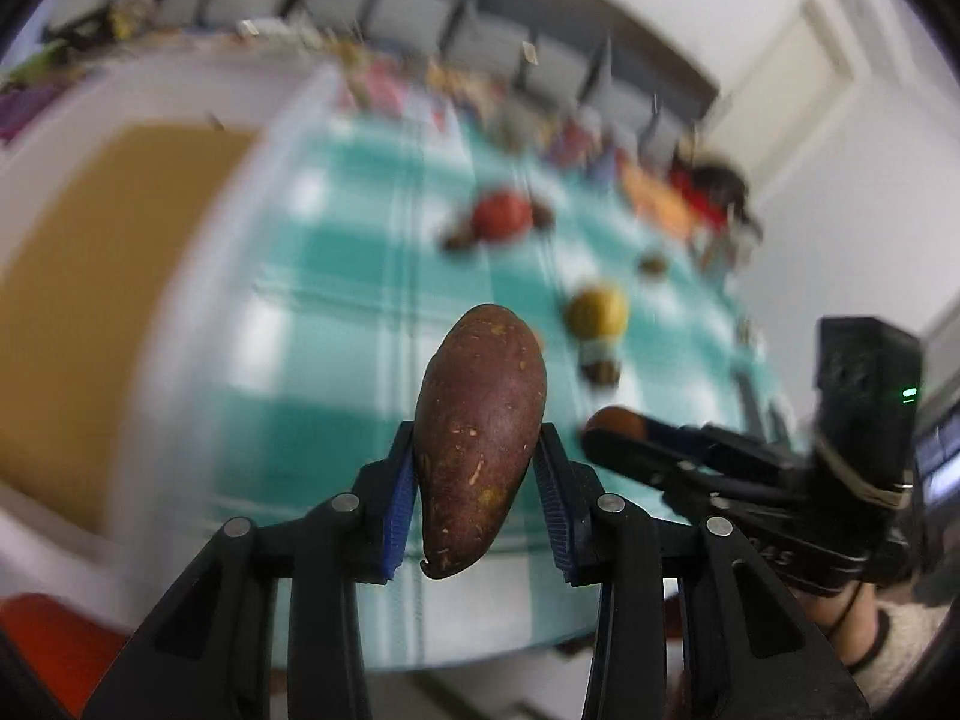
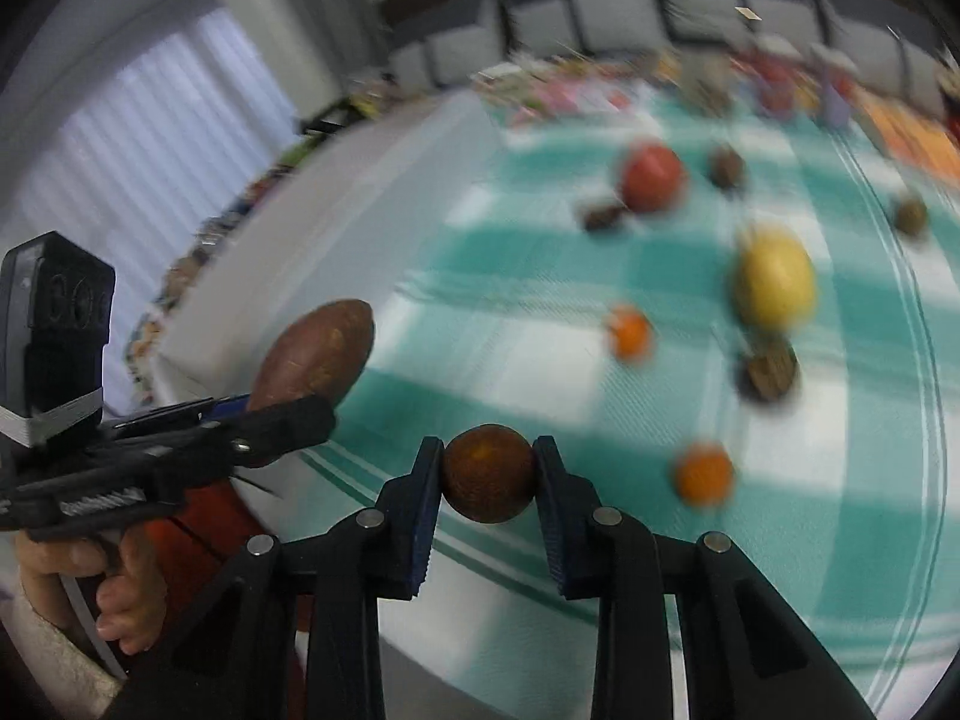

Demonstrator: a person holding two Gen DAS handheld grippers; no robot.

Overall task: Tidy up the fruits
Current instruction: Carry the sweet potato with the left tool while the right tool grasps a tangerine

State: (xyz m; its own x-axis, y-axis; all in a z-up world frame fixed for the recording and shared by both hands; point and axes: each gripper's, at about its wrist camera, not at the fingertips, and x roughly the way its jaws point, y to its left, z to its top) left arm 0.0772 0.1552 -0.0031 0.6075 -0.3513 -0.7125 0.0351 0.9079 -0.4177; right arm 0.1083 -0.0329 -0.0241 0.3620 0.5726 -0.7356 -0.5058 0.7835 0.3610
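Observation:
My left gripper (image 1: 477,456) is shut on a long reddish-brown sweet potato (image 1: 480,438) and holds it above the teal checked tablecloth (image 1: 336,324). It also shows at the left of the right wrist view (image 2: 288,420) with the sweet potato (image 2: 318,354). My right gripper (image 2: 489,468) is shut on a small round brown fruit (image 2: 489,474); it shows in the left wrist view (image 1: 612,426). On the cloth lie a red fruit (image 2: 653,177), a yellow fruit (image 2: 774,282), two small orange fruits (image 2: 703,474) (image 2: 629,333) and several small brown ones (image 2: 768,372).
A tan board or mat (image 1: 102,312) lies on the white table left of the cloth. Colourful packets (image 2: 576,90) line the far edge of the table. Grey chairs (image 1: 414,12) stand behind. Both views are blurred by motion.

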